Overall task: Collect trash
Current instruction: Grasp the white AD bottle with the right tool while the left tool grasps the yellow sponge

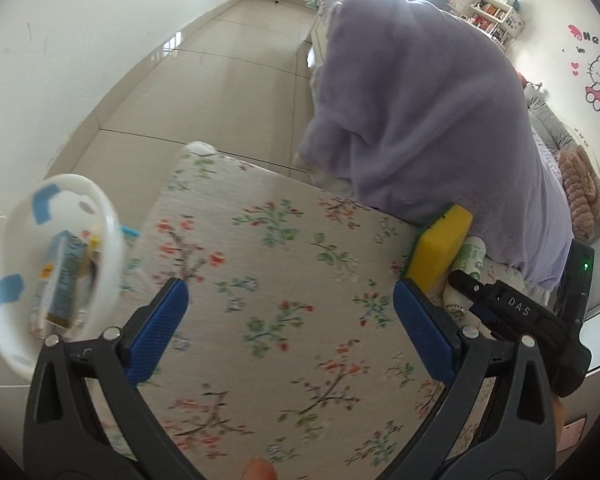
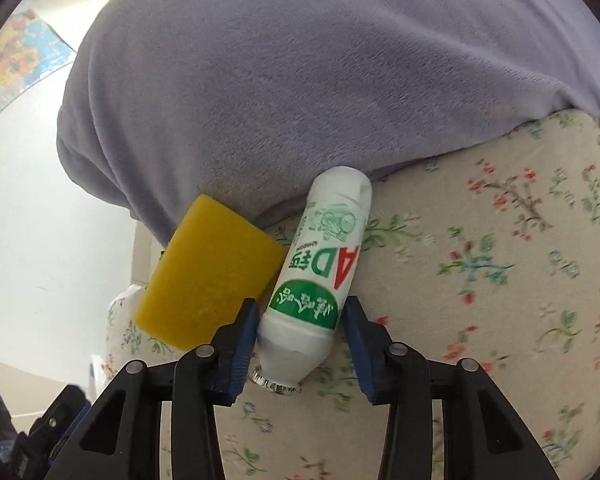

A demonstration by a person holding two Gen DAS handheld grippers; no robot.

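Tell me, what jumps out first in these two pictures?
The white drink bottle with a green label lies on the flowered bedcover, between the blue pads of the right hand-held gripper, with a yellow sponge at its side. A big lilac blanket is heaped behind them. The left hand-held gripper hangs open beside a white bin already holding a carton.

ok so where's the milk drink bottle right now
In the right wrist view the milk drink bottle lies on the floral bedsheet between the right tongs, foil cap toward the camera, with the yellow sponge on its left and the purple blanket behind.
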